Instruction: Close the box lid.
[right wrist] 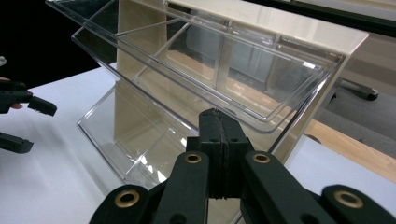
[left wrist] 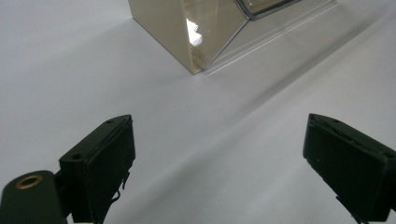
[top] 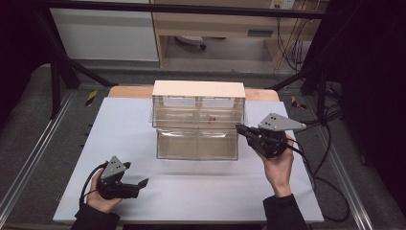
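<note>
A cream-topped storage cabinet (top: 198, 89) with clear tilt-out bins stands mid-table. Its upper bin (top: 198, 115) and lower bin (top: 197, 143) are both tipped open toward me. A small red item (top: 214, 119) lies in the upper bin. My right gripper (top: 238, 127) is shut with nothing between its jaws. Its tip (right wrist: 218, 114) sits at the front rim of the upper bin (right wrist: 224, 60), near that bin's right end; I cannot tell whether it touches. My left gripper (top: 140, 187) rests low at the table's front left, jaws wide open (left wrist: 219, 154) and pointing toward the cabinet's corner (left wrist: 187, 37).
The white tabletop (top: 119, 143) spreads around the cabinet, with its front edge close to both hands. Black frame bars (top: 57, 72) and cables (top: 330, 191) run along the table's sides. The lower bin (right wrist: 135, 135) hangs below my right gripper's tip.
</note>
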Demonstrator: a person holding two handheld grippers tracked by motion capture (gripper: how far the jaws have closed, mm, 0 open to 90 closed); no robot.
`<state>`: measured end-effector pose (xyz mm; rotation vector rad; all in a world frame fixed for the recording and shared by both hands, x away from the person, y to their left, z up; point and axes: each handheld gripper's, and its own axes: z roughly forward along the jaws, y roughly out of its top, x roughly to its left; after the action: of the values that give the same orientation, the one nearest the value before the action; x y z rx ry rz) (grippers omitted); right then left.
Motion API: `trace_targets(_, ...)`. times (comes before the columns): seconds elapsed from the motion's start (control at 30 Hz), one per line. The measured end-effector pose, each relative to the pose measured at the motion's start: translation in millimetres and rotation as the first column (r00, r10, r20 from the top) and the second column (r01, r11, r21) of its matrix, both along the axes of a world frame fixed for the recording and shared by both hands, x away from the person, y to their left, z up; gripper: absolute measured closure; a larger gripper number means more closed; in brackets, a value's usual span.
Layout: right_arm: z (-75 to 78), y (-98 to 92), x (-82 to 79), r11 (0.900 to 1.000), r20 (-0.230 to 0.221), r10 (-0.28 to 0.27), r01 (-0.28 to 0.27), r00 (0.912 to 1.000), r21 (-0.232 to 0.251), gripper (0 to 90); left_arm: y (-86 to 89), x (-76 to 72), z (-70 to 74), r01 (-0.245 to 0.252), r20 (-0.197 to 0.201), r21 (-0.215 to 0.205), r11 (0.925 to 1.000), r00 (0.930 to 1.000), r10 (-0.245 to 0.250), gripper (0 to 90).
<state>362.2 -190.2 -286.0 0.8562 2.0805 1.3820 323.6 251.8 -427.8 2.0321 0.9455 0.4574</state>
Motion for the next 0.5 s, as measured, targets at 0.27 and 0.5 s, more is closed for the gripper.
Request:
trace_targets(0.27, -8.5, 0.3, -2.9, 1.0, -0.012, 0.007, -0.007, 0.9999, -0.003, 90.0, 0.3, -0.3, -1.0, 0.001, -0.001, 0.005, 1.0, 1.0, -0.001, 8.8)
trace_targets(0.5, -13.6, -0.8, -3.5, 1.0, -0.019, 0.004, -0.004, 0.9998, 0.007, 90.0, 0.7, -1.0, -0.7, 0.0, 0.003, 0.005, 1.0, 1.0, 0.0, 8.9)
